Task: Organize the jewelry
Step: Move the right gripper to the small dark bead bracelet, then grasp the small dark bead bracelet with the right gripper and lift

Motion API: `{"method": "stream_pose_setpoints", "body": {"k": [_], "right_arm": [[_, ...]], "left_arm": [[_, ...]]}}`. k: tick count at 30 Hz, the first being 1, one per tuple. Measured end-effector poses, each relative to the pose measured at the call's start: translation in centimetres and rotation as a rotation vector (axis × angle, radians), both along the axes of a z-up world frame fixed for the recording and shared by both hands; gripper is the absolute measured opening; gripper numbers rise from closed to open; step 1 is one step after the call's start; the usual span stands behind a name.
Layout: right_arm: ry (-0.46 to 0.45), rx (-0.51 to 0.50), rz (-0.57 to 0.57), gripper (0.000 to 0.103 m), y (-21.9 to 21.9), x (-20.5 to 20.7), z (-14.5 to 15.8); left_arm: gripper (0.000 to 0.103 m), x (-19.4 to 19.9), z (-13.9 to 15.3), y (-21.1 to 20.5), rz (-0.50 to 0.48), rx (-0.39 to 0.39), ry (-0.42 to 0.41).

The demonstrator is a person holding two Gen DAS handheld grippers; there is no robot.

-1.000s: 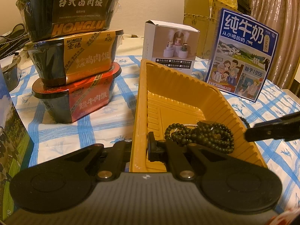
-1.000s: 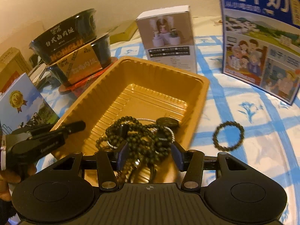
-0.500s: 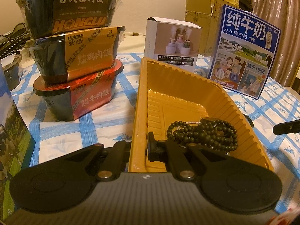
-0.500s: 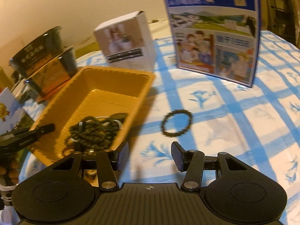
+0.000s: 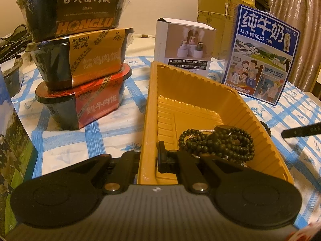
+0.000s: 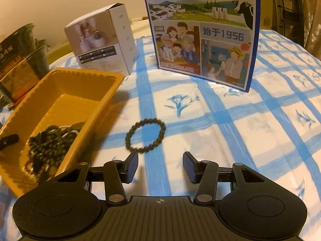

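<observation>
A yellow plastic tray (image 5: pixel 250 110) lies on the blue-checked cloth with a pile of dark bead strands (image 5: pixel 218 142) in its near end. My left gripper (image 5: pixel 149 152) is shut on the tray's near left wall, one finger inside and one outside. A single dark bead bracelet (image 6: pixel 150 123) lies on the cloth just right of the tray (image 6: pixel 84 71). My right gripper (image 6: pixel 160 165) hovers open over the cloth just short of the bracelet, with nothing between its fingers. The bead pile (image 6: pixel 50 140) shows to its left. One right finger (image 5: pixel 301 129) pokes into the left wrist view.
Three stacked instant-rice bowls (image 5: pixel 78 60) stand left of the tray. A white product box (image 5: pixel 186 46) and a blue milk carton (image 6: pixel 202 30) stand behind it. Another carton (image 5: pixel 12 140) is at the far left edge. Cardboard boxes (image 5: pixel 212 6) sit at the back.
My right gripper has swung from over the bead pile in the tray to the right and down, over the cloth by the lone bracelet. The left gripper and tray have stayed put.
</observation>
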State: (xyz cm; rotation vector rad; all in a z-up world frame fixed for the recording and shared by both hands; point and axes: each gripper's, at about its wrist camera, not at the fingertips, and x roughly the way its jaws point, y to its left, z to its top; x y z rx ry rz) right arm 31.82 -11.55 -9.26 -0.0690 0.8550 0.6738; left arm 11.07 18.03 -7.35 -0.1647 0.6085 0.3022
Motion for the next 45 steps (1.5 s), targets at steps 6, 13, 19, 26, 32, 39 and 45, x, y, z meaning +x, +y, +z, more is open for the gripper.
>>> {"method": "stream_pose_setpoints", "body": {"k": [6,13,19,26,32,39,45], "right_arm": [[-0.036,-0.018,0.018,0.030,1.6,1.7,-0.9],[-0.030,-0.033,0.017,0.019,3.5,3.1,-1.9],[-0.050,-0.095,0.025,0.007,4.6,2.8,-2.5],[-0.050,-0.086,0.030,0.007,4.1,2.3,-1.8],[-0.064,-0.050,0.037,0.007,3.4,1.5,-0.1],[-0.101,0.027,0.042,0.007,2.1,0.1,3.6],[-0.123,0.117,0.067,0.007,1.7,-1.7,7.3]], "left_arm": [[0.004,0.2,0.1,0.1,-0.002,0.007,0.002],[0.004,0.3,0.2,0.1,-0.005,0.009,0.003],[0.004,0.4,0.4,0.1,-0.008,0.009,0.000],[0.004,0.4,0.4,0.1,-0.008,0.009,-0.001],[0.004,0.5,0.5,0.1,-0.006,0.010,-0.002],[0.004,0.5,0.5,0.1,-0.005,0.010,-0.003],[0.004,0.5,0.5,0.1,-0.009,0.013,-0.008]]}}
